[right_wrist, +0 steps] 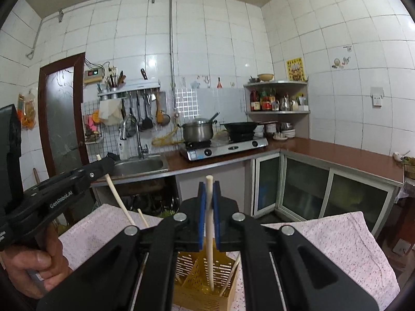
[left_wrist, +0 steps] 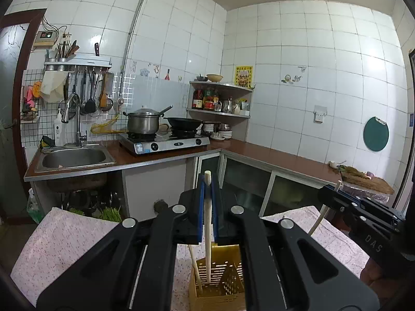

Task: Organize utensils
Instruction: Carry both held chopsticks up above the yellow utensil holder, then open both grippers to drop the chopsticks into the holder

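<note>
A yellow slotted utensil holder (left_wrist: 220, 277) stands on a table with a pink patterned cloth (left_wrist: 64, 246); it also shows in the right wrist view (right_wrist: 202, 274). My left gripper (left_wrist: 207, 181) is shut on a pale chopstick (left_wrist: 207, 233) whose lower end reaches into the holder. My right gripper (right_wrist: 209, 185) is shut on another pale chopstick (right_wrist: 210, 246), its tip down in the holder. One more chopstick (left_wrist: 194, 267) leans inside the holder. Each gripper shows from the side in the other's view, the right (left_wrist: 337, 191) and the left (right_wrist: 103, 163).
Behind the table, a brown L-shaped counter (left_wrist: 259, 153) carries a steel sink (left_wrist: 75, 158), a gas stove (left_wrist: 166, 142) with a pot and a wok, and a corner shelf (left_wrist: 220, 98) of bottles. A chopping board (left_wrist: 365, 181) lies at the right.
</note>
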